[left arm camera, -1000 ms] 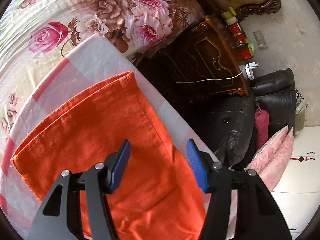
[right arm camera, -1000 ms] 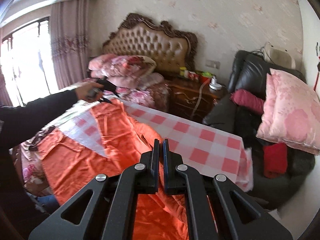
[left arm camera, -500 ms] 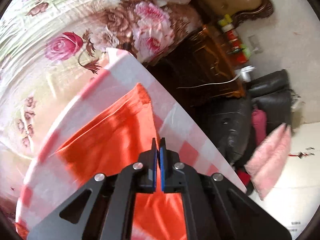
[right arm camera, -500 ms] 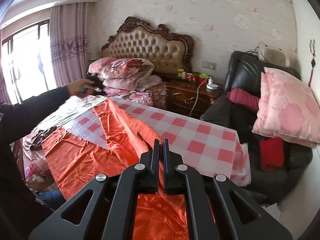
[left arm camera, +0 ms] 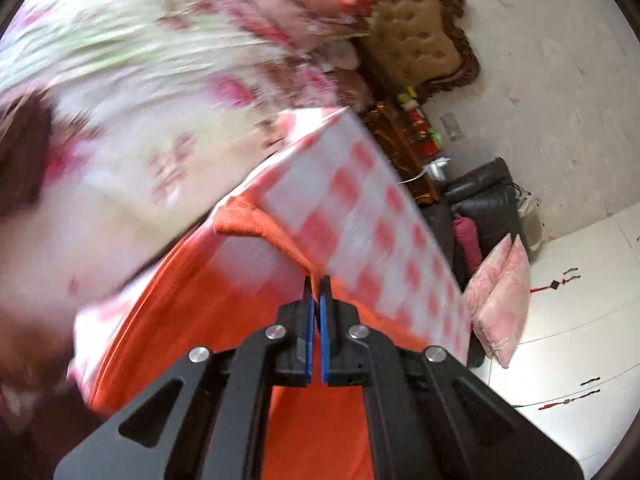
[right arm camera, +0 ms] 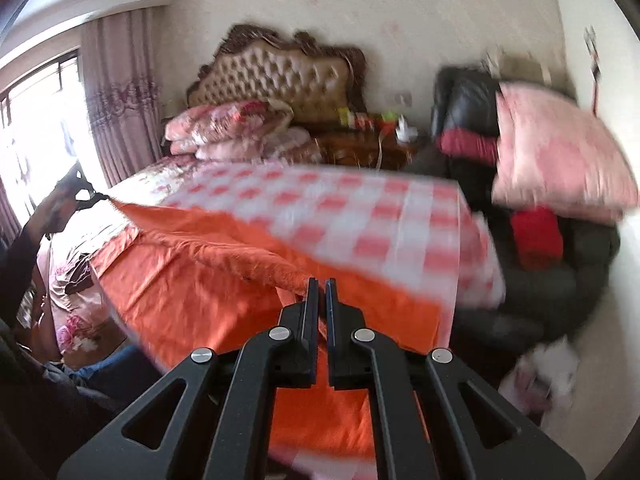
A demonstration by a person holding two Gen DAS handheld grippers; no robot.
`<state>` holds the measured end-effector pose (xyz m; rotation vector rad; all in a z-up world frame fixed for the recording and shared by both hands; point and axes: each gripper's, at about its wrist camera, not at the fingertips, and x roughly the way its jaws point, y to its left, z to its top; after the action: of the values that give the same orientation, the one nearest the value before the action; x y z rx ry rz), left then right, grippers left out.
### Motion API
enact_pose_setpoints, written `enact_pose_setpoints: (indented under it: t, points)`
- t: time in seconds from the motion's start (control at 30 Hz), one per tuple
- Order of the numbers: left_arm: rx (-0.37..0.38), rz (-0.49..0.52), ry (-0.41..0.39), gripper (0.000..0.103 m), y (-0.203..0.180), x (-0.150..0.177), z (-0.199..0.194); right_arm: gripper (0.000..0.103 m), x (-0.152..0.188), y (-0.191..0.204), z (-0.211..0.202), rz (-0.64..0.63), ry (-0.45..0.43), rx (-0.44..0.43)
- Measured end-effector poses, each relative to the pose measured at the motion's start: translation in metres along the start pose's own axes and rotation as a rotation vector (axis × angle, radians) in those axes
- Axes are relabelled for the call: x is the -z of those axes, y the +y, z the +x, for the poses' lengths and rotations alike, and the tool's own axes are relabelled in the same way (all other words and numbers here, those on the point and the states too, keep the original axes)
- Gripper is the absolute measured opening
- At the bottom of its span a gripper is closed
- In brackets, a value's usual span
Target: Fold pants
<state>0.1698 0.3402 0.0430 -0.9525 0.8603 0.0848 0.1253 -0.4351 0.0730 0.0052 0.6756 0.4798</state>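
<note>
1. Left gripper (left arm camera: pixel 318 292), black with blue pads, has its jaws pressed together on a fold of the bright orange fabric pants (left arm camera: pixel 192 320); the cloth runs from its tips away to the left and below it.
2. Right gripper (right arm camera: pixel 319 292) is likewise clamped on an edge of the same pants (right arm camera: pixel 180 280), which spread to its left and beneath it, one ridge rising toward the far left.
3. Ahead of both grippers the red-and-white checked tablecloth (right arm camera: pixel 360 216) lies bare, the pants covering its near side.
4. Far to the left of the right gripper, the person's dark-sleeved arm (right arm camera: pixel 24 248) reaches to the lifted far end of the pants.
5. Beyond the cloth stand a tufted tan headboard (right arm camera: pixel 280 72) and, to the right, a black leather armchair (right arm camera: pixel 464 96) with a pink pillow (right arm camera: pixel 560 152).
</note>
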Motion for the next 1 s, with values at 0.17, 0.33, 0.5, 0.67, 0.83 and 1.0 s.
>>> enact_pose_setpoints:
  t: [0.17, 0.33, 0.5, 0.67, 0.83, 1.0]
  points:
    - [0.000, -0.063, 0.015, 0.002, 0.083, 0.071, 0.007, 0.003, 0.057, -0.004, 0.023, 0.124, 0.101, -0.001]
    - [0.047, -0.076, -0.093, 0.022, 0.109, 0.085, -0.007, 0.019, 0.081, -0.017, 0.026, 0.359, 0.083, 0.010]
    - [0.090, -0.092, -0.081, 0.030, 0.113, 0.084, 0.002, 0.038, 0.099, -0.028, 0.011, 0.652, 0.011, 0.009]
    - [0.105, -0.087, -0.078, 0.030, 0.106, 0.088, 0.009, 0.038, 0.119, -0.036, -0.003, 0.886, -0.007, 0.002]
    - [0.112, -0.087, -0.081, 0.030, 0.107, 0.088, 0.011, 0.038, 0.124, -0.040, 0.002, 1.022, -0.014, -0.070]
    - [0.117, -0.090, -0.079, 0.030, 0.107, 0.088, 0.012, 0.038, 0.120, -0.047, 0.015, 1.034, 0.011, -0.022]
